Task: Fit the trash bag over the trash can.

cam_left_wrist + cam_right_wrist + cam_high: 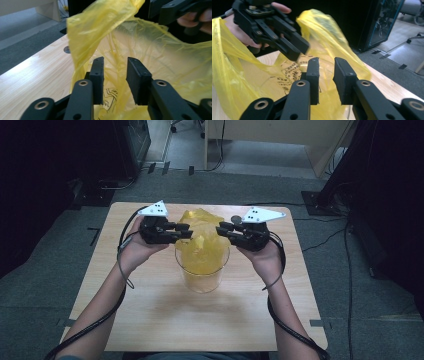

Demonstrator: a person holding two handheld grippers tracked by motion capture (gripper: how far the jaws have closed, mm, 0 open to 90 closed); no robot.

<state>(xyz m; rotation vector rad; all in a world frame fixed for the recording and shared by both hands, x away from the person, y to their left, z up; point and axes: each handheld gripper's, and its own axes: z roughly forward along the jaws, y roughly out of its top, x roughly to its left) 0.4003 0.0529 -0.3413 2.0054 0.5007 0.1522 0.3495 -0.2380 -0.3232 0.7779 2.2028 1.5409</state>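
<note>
Your left gripper (186,231) and right gripper (222,229) face each other at the same height, tips pointing inward and near one another. Both have their jaws parted. Your forearms angle in from the bottom, wrists bent slightly inward.

Right tool (326,65) open before yellow bag (329,32) — left tool (298,51) opposite.

Yellow bags: one yellow plastic bag (201,232) is sitting in the cup.
Cups: one clear cup (202,276) is standing on the table.
Grippers: two are showing, the left gripper (183,232) and the right gripper (223,229).
Hands: two hands are holding them.
Tables: one wooden table (165,320) is showing.
Round holes in the table: one hole (235,219) is showing.
</note>
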